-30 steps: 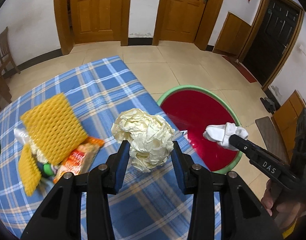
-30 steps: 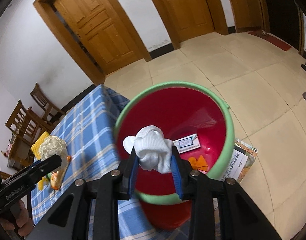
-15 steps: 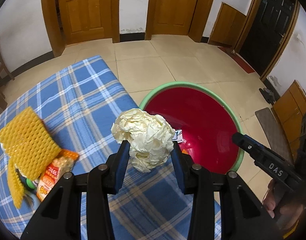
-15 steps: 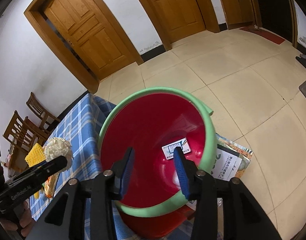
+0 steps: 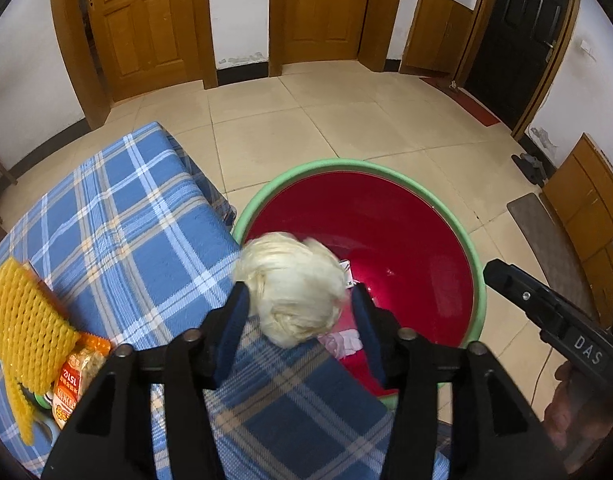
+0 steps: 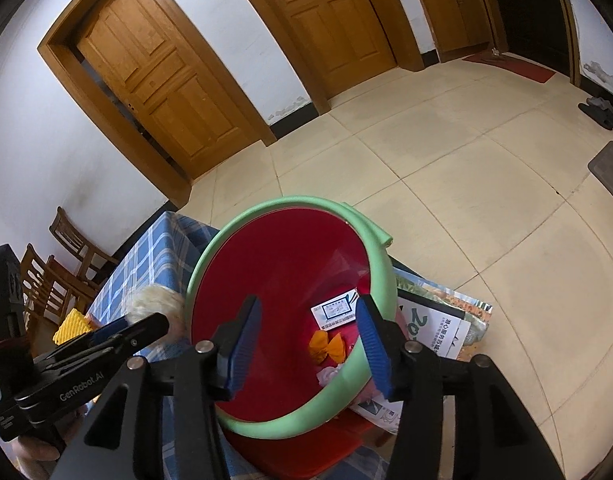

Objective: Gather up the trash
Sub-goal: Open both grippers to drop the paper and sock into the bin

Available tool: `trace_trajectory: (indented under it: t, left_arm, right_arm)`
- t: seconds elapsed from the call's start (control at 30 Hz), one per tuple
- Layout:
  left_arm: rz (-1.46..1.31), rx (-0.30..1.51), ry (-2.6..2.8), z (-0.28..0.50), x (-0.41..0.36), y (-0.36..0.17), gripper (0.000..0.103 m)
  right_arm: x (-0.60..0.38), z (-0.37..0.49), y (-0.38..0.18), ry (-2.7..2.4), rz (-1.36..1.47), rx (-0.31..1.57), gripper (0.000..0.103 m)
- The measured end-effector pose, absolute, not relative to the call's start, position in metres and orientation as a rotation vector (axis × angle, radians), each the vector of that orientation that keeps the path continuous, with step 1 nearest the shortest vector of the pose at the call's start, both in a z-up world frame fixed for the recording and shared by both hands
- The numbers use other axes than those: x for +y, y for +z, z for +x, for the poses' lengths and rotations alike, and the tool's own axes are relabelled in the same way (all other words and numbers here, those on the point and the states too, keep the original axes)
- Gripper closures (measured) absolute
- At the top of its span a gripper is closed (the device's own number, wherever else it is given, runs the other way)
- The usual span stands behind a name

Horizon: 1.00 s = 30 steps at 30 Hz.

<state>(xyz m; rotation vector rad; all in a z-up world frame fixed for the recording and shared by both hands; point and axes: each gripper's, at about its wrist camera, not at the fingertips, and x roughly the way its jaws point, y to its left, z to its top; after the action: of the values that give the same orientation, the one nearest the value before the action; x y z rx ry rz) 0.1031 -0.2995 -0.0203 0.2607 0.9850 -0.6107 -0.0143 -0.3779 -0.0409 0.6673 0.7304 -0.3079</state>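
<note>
A crumpled cream paper ball [image 5: 294, 292], blurred, sits between the jaws of my left gripper [image 5: 300, 294] at the near rim of the red bin with a green rim [image 5: 346, 166]. The jaws are opening, and a gap shows at the right pad. My right gripper [image 6: 309, 304] hangs over the bin [image 6: 266, 210]; its jaws are opening with nothing between them. Inside the bin lie a white card [image 6: 336, 312], an orange wrapper [image 6: 326, 346] and a white tissue wad [image 5: 346, 342]. A yellow foam net [image 5: 22, 328] and an orange snack packet [image 5: 76, 376] lie on the blue plaid table [image 5: 126, 220].
Printed papers [image 6: 438, 320] lie on the floor against the bin's far side. Wooden chairs [image 6: 66, 248] stand behind the table. A brown mat [image 5: 546, 240] and shoes [image 5: 530, 164] lie on the tiled floor at right. Wooden doors line the far wall.
My right gripper let go of the white tissue wad, which now lies in the bin, and its jaws widened. My left gripper carried the paper ball right to the bin's rim and its jaws spread.
</note>
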Motion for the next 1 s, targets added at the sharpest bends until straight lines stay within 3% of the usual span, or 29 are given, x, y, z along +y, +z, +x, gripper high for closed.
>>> trace_trajectory:
  t: [0.13, 1.0]
  left_arm:
    - [0.265, 0.973, -0.610, 0.101, -0.299, -0.017, 0.042]
    - [0.105, 0.955, -0.497, 0.089, -0.218, 0.014, 0.041]
  right_arm:
    - [-0.378, -0.015, -0.041, -0.305, 0.670, 0.730, 0.050]
    - [-0.336, -0.014, -0.007, -0.230, 0.604, 0.716, 0.043]
